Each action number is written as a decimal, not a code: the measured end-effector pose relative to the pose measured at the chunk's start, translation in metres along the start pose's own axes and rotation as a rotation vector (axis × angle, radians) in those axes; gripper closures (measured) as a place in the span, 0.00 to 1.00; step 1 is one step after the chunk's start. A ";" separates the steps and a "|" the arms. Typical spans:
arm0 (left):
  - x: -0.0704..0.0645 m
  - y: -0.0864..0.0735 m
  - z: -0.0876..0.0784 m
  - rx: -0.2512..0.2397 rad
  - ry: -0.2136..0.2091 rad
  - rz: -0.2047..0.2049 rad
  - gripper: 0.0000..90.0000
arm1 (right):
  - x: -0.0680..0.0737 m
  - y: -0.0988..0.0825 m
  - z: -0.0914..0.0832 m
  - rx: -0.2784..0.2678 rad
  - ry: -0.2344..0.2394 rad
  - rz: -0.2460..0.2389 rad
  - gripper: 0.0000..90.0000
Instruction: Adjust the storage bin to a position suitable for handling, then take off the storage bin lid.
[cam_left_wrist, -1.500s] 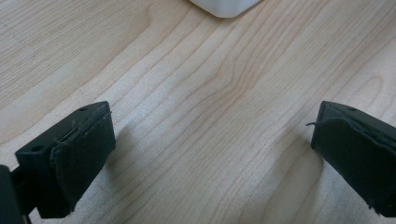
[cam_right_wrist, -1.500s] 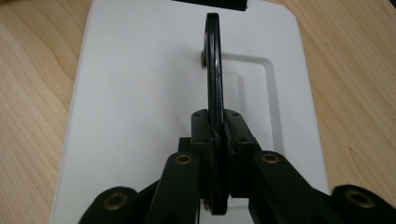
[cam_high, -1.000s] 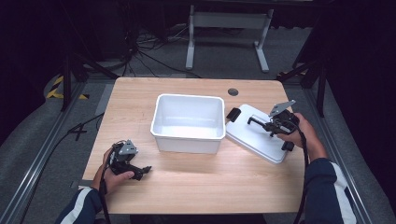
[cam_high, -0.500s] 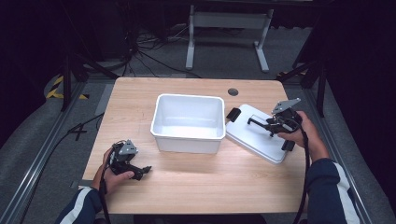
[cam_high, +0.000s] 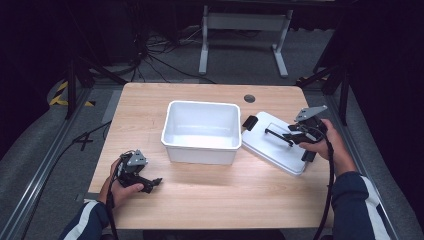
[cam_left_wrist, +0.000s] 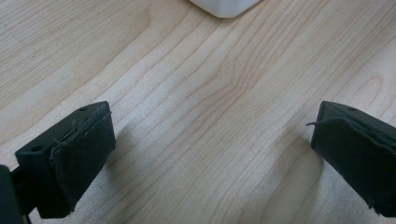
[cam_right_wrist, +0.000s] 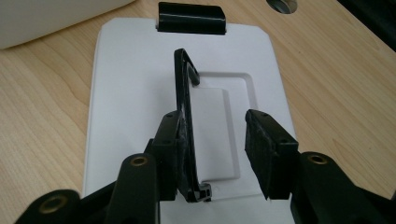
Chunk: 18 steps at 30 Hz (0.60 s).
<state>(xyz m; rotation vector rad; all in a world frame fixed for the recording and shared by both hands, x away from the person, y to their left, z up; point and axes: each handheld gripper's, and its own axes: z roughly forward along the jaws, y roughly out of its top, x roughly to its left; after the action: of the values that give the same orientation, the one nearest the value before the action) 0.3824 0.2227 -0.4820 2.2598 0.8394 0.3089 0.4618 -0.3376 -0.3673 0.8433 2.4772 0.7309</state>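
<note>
Table: a wooden table (cam_high: 210, 200), light in colour, with a small round hole near its far edge.
Box: a white plastic box (cam_high: 201, 131) stands open and upright in the middle of the table.
Lid: the white lid (cam_high: 272, 145) lies flat just to the right of the box, with a black clip (cam_right_wrist: 191, 17) on its far end.
Handle: the thin black handle (cam_right_wrist: 184, 116) of the lid stands up from it.
My right gripper (cam_right_wrist: 215, 149): it is over the lid, jaws apart; the handle is between them and lies against the left jaw, the other jaw does not touch it.
My left gripper (cam_high: 142, 177): it rests near the front left of the table, well apart from the box, jaws wide open with only bare wood between them.
</note>
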 end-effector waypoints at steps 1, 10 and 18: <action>0.000 0.000 0.000 -0.003 0.001 0.003 0.00 | 0.000 0.000 -0.001 -0.004 -0.001 0.002 0.64; 0.001 0.001 0.001 -0.007 -0.003 0.007 0.00 | 0.004 -0.004 -0.015 -0.036 -0.016 0.006 0.61; 0.001 0.000 0.001 -0.007 -0.003 0.007 0.00 | 0.010 -0.009 -0.028 -0.063 -0.028 0.038 0.55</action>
<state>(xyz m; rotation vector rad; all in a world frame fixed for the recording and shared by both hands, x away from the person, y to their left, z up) 0.3836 0.2225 -0.4823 2.2566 0.8276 0.3110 0.4357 -0.3466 -0.3525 0.8732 2.4066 0.8009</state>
